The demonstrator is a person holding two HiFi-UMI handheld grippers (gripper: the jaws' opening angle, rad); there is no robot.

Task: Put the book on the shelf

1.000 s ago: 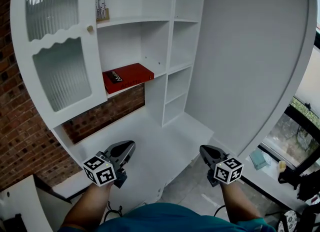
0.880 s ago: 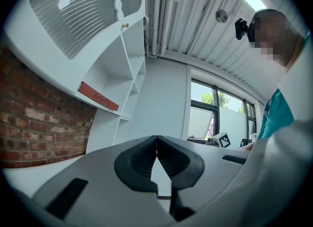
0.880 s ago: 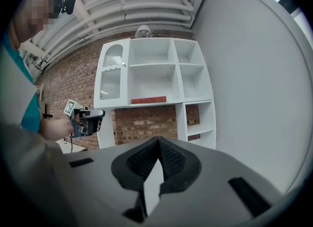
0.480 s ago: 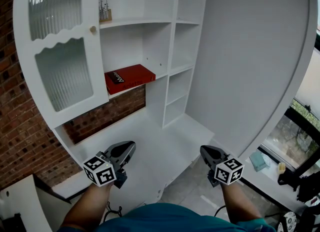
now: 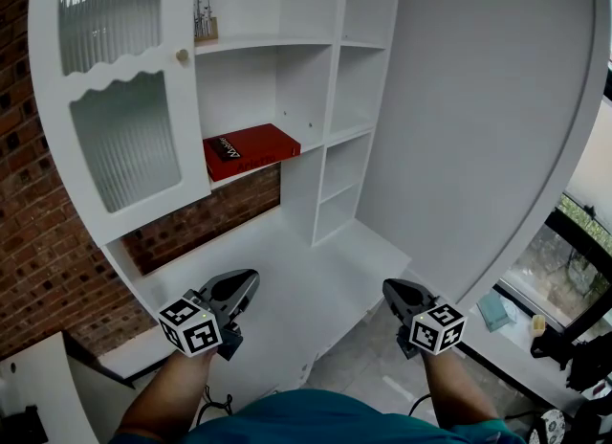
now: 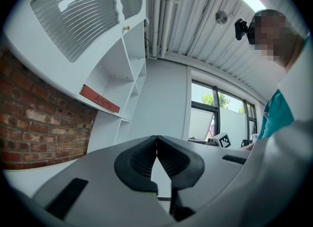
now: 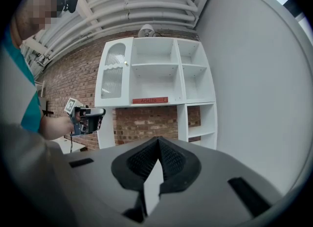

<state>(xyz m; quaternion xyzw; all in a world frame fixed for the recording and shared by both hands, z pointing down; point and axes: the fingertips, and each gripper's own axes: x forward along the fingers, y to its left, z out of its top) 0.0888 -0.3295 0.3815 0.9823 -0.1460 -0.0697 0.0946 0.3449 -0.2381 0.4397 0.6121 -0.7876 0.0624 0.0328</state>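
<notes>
Fingers (image 6: 139, 158) of your left gripper (image 5: 247, 284): clenched tip to tip, nothing between them. Fingers (image 7: 142, 164) of your right gripper (image 5: 392, 289): likewise clenched, nothing held. Both grippers: held low before you, well apart from each other, near the front edge of the white counter (image 5: 316, 260) and well short of the shelf unit (image 5: 331, 78). Red book (image 5: 251, 150): lying flat on the middle shelf of the wide compartment, spine facing outward, its left end at the edge of the ribbed-glass door (image 5: 124, 98); neither of your grippers touches it. Upper shelf: one small holder (image 5: 204, 23) beside the door, contents too small to tell. Brick wall (image 5: 48, 241): behind and to the left of the unit.
</notes>
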